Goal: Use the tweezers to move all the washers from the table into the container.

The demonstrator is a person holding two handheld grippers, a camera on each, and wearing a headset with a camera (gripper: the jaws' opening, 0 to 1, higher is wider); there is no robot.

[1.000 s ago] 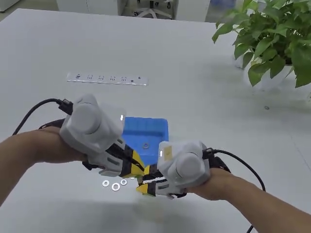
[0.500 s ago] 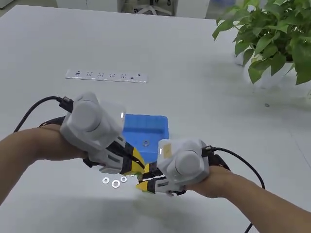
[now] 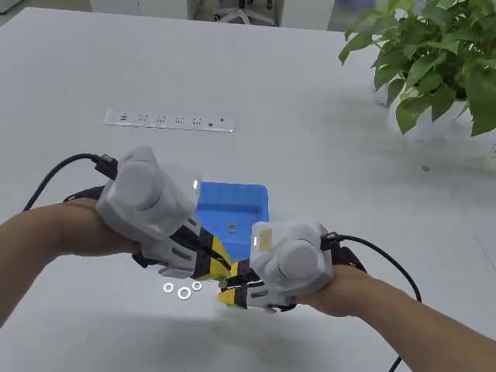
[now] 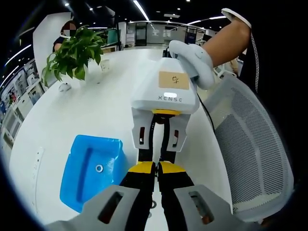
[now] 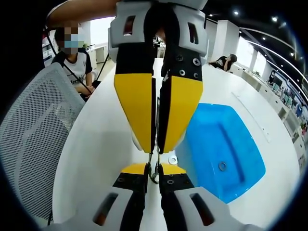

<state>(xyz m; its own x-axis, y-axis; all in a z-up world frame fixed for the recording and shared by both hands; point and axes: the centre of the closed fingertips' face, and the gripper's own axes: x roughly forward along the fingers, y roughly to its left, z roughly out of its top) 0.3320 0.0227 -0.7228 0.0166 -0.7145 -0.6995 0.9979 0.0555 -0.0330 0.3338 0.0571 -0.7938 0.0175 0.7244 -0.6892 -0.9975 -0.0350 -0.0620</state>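
Note:
My left gripper (image 3: 221, 267) and right gripper (image 3: 229, 291) meet tip to tip just in front of the blue container (image 3: 232, 190). Thin metal tweezers (image 5: 154, 166) run between the two. The left gripper (image 4: 157, 168) has its yellow jaws shut on them, and the right gripper (image 5: 154, 173) is shut on their near end. One washer (image 3: 232, 228) lies inside the container (image 4: 77, 168). Three washers (image 3: 184, 294) sit on the white table just below the left gripper. In the right gripper view one washer (image 5: 172, 159) lies beside the container (image 5: 207, 125).
A white power strip (image 3: 169, 123) lies further back on the table. A potted plant (image 3: 434, 54) stands at the far right. A mesh chair (image 5: 33, 125) is beside the table edge, and a person (image 5: 72, 57) sits beyond it.

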